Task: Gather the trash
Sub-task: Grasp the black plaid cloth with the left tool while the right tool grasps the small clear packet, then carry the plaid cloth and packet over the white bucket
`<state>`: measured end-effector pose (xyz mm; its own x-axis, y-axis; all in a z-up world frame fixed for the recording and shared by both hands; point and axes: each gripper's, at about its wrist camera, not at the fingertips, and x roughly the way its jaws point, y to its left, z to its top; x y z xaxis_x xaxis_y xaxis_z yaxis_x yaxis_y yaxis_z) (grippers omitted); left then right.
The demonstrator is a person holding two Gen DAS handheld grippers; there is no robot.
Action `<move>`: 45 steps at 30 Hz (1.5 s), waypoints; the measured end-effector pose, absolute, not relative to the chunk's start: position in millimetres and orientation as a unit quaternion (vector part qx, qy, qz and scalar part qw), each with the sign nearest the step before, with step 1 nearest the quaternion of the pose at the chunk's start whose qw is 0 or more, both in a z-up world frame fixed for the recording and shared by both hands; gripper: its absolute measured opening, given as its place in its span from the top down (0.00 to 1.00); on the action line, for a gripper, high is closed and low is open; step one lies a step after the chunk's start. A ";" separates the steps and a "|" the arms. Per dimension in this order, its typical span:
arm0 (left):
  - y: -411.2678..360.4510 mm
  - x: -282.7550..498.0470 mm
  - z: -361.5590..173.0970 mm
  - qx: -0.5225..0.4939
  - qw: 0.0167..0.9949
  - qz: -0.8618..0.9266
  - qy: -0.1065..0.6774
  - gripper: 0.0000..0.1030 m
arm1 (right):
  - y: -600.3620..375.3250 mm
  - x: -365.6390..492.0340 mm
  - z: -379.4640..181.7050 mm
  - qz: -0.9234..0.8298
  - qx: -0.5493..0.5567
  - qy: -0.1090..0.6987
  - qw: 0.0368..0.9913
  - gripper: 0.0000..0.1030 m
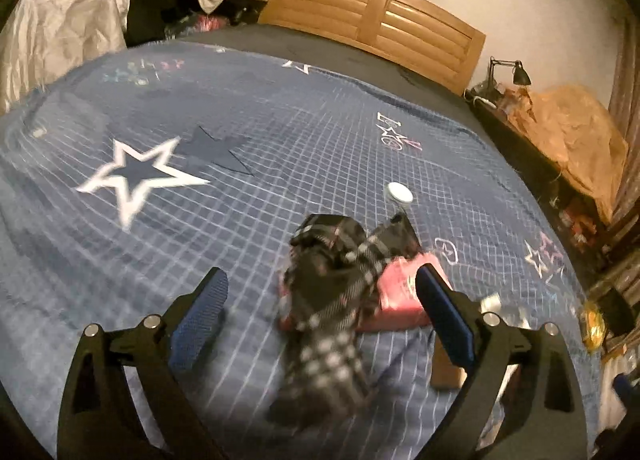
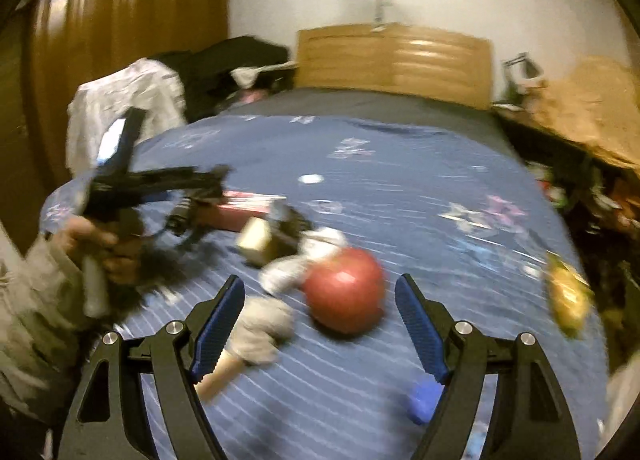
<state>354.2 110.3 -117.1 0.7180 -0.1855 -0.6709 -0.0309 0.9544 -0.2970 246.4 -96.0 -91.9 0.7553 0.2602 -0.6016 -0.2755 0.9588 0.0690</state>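
Bed (image 2: 400,148): red apple (image 2: 344,292), crumpled tissue (image 2: 280,272) just beside, checked cloth (image 1: 332,300) probably over pink box (image 1: 400,292). Both grippers' fingers (image 2: 420,324) wide, empty.

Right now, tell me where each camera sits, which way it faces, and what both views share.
Left wrist: on the left gripper, facing down the bed toward the headboard; its open fingers frame a plaid cloth.
Right wrist: on the right gripper, facing likewise; open fingers frame an apple; the left hand shows.
Shared: bed, headboard, pink box.
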 end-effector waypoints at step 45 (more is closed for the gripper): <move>198.9 306.7 -139.5 -0.291 0.894 0.079 0.331 0.74 | -193.3 91.1 -55.5 0.070 0.145 0.300 0.940 0.86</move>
<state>306.7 198.9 -139.5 0.7681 -0.0510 -0.6382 -0.3347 0.8178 -0.4681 91.1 -193.3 -55.5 0.8097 0.2198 -0.5441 -0.0452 0.9478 0.3156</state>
